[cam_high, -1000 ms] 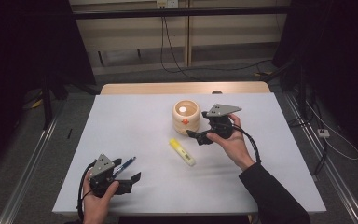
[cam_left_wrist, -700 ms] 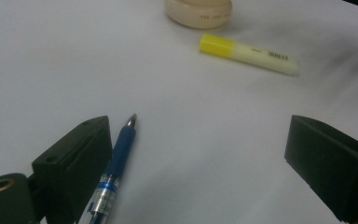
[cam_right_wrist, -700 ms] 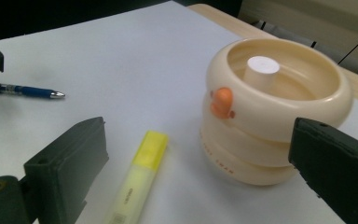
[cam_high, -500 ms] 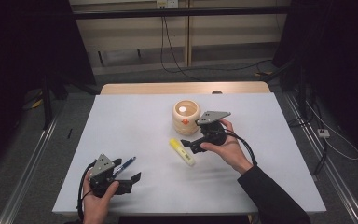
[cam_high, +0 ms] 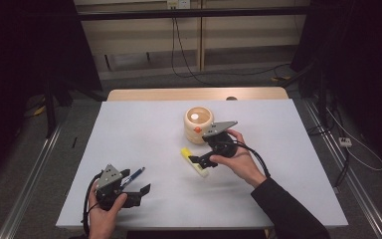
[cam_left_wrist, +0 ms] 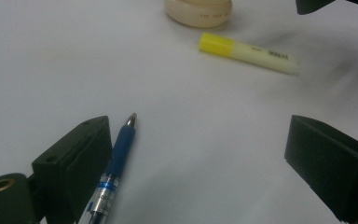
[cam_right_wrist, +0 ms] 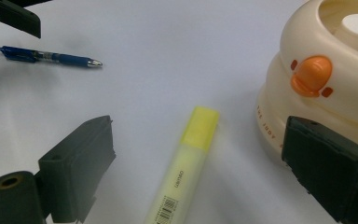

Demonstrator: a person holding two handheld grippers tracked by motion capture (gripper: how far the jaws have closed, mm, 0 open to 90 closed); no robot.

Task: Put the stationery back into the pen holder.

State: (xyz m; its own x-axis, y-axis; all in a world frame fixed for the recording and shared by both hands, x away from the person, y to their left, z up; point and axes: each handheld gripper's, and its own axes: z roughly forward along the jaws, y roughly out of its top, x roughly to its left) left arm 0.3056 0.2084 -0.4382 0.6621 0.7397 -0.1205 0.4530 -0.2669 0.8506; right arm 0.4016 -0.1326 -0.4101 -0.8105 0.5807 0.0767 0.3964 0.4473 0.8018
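A yellow highlighter [cam_high: 187,154] [cam_right_wrist: 186,172] lies flat on the white table [cam_high: 288,164], left of a cream duck-faced cup [cam_high: 198,123] [cam_right_wrist: 326,79]. My right gripper [cam_high: 202,162] [cam_right_wrist: 196,168] hovers over it, open. Its jaws straddle the highlighter's body without touching it and have just been closing slightly. A blue pen [cam_high: 133,175] [cam_left_wrist: 116,158] lies near the front left. My left gripper [cam_high: 138,181] [cam_left_wrist: 200,163] rests there, open, with the pen lying along the inside of one jaw.
The left gripper view shows the highlighter [cam_left_wrist: 247,52] and the cup's base [cam_left_wrist: 198,11] farther off. In the right gripper view the pen [cam_right_wrist: 51,57] lies at the top left. A wooden strip [cam_high: 194,94] borders the table's far edge.
My right gripper has moved left and slightly down, from beside the cup to over the highlighter. The left gripper and pen have stayed put.
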